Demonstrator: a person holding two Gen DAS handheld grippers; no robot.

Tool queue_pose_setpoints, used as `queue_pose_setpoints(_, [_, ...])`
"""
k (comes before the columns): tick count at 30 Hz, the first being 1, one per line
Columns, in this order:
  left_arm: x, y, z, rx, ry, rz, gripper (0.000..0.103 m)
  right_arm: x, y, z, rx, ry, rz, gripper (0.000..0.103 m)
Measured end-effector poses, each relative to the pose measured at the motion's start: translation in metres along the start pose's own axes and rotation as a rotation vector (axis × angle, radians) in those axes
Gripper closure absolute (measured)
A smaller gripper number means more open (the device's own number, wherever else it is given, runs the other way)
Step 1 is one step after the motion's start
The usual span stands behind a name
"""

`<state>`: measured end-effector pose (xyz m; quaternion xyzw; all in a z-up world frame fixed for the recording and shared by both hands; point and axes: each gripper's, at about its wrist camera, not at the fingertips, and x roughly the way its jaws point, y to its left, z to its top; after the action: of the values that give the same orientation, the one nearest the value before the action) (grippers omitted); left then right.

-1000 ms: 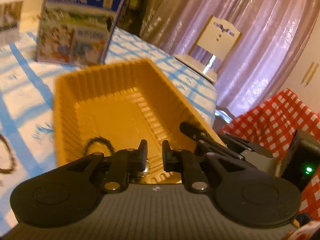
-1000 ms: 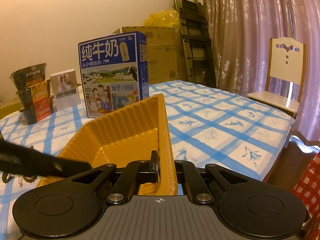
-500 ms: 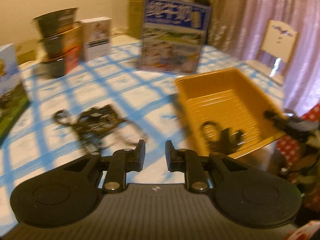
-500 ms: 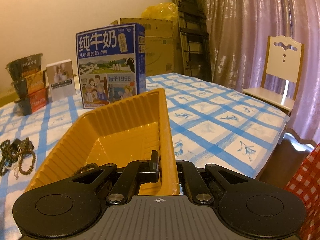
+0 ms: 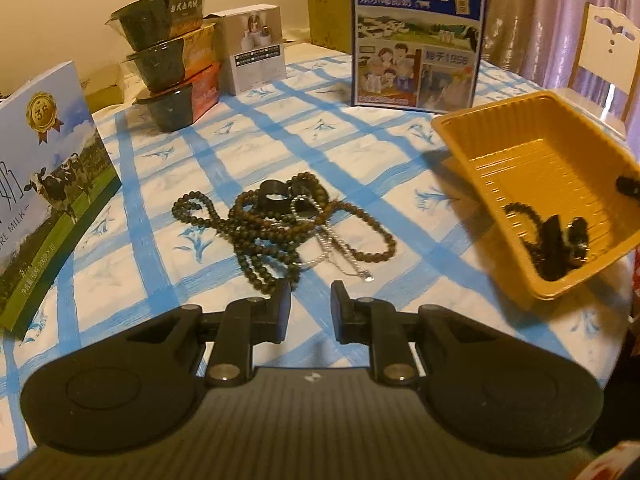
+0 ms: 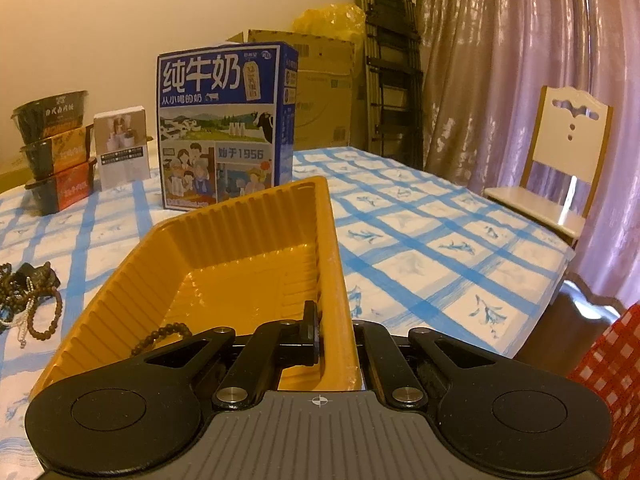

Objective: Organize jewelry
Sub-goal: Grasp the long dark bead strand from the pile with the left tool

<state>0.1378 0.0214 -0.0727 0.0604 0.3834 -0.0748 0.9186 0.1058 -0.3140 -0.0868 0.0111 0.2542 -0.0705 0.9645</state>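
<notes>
One tangle of beaded necklaces (image 5: 280,224) lies on the tablecloth (image 5: 208,160) just ahead of my left gripper (image 5: 311,306), whose jaws stand slightly apart with nothing between them. Its strands sprawl mostly crosswise to my fingers. My right gripper (image 6: 335,330) is clamped on the near wall of the yellow tray (image 6: 240,248), which sits to the pile's right and already holds a dark bead bracelet (image 6: 160,336). I judge the left hand nearer.

i see a table (image 5: 248,128) under a blue-checked cloth. on it lie a tangle of beads (image 5: 280,224), a yellow tray (image 5: 472,128), two milk cartons (image 5: 416,36) and stacked bowls (image 5: 168,60).
</notes>
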Motion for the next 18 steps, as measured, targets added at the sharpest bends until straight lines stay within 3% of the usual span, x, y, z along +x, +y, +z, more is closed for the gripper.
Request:
queue_pose_setpoints(7, [0.028, 0.01, 0.0, -0.023, 0.028, 0.02, 0.081, 0.004, 0.001, 0.005, -0.014, 0.004, 0.01, 0.1])
queue_pose_setpoints(12, [0.048, 0.012, 0.0, 0.012, 0.045, 0.024, 0.074, 0.005, 0.0, 0.005, -0.019, 0.013, 0.011, 0.1])
queue_pose_setpoints(18, [0.075, 0.012, 0.003, 0.068, 0.059, 0.045, 0.074, 0.006, 0.0, 0.006, -0.018, 0.02, 0.011, 0.1])
